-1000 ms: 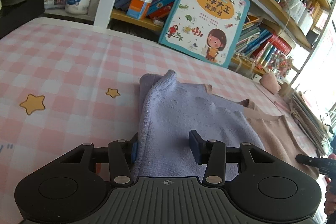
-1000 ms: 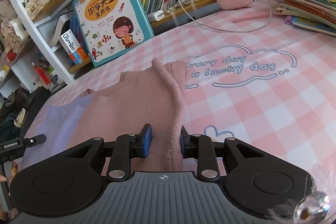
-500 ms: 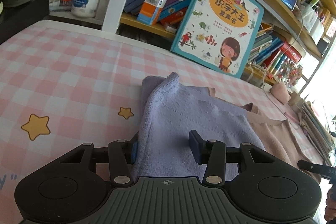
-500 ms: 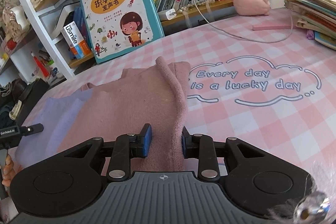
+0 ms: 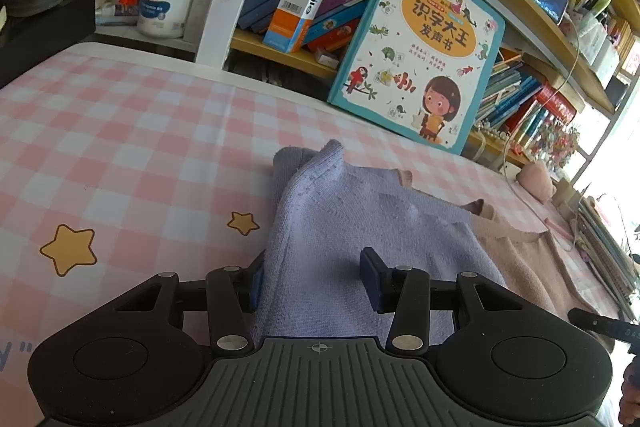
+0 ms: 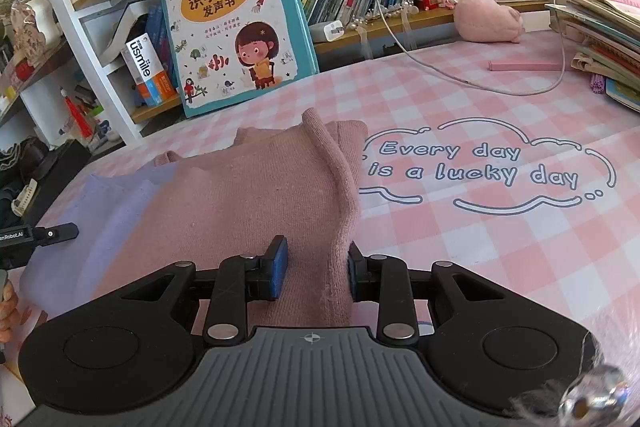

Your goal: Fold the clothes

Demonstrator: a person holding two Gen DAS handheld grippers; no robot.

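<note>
While spread flat on a pink checked tablecloth (image 5: pixel 120 131), a two-tone knit garment (image 5: pixel 360 227), lilac at left and dusty pink at right. At left, left gripper (image 5: pixel 314 281), jaws apart, straddling the lilac folded edge; cannot tell whether the pads press on it. Behind, propped against a bookshelf (image 6: pixel 400 23), a teal children's book (image 6: pixel 236 23). At right, right gripper (image 6: pixel 314 273), jaws narrowly apart around the pink fold, the right-hand pad touching cloth
</note>
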